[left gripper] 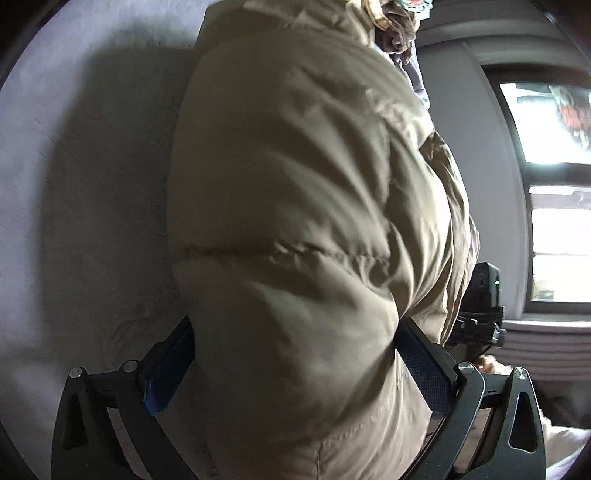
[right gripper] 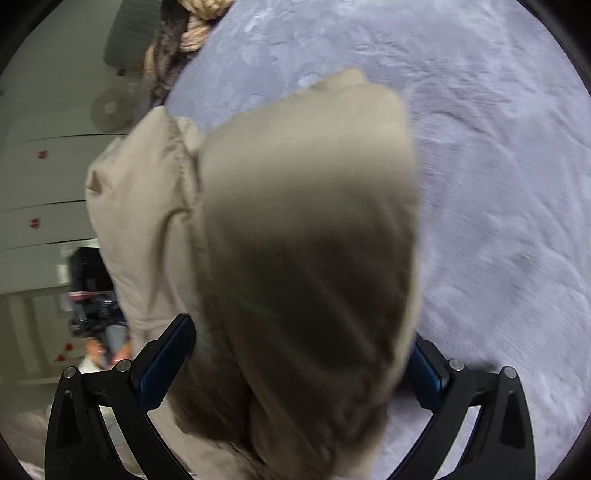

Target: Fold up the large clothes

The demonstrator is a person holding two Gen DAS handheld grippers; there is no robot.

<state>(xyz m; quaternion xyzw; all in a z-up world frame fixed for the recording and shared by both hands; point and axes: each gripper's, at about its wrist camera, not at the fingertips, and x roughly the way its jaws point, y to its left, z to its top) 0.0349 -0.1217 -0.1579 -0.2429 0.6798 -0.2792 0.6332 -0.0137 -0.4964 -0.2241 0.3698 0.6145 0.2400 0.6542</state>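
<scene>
I see both grippers, left (left gripper: pixel 295 362) and right (right gripper: pixel 303 354), clamping the beige puffer jacket (left gripper: pixel 295 192); only the left view shows the window (left gripper: pixel 554 184).

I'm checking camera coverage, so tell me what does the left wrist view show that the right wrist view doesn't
Only the left wrist view shows the window at its right edge, with the right gripper's body in front of it. Only the right wrist view shows the white cabinet with small red marks on it, and a round fan. Both show the beige puffy jacket between the jaws, the grey blanket and a pile of other clothes at the far edge.
</scene>
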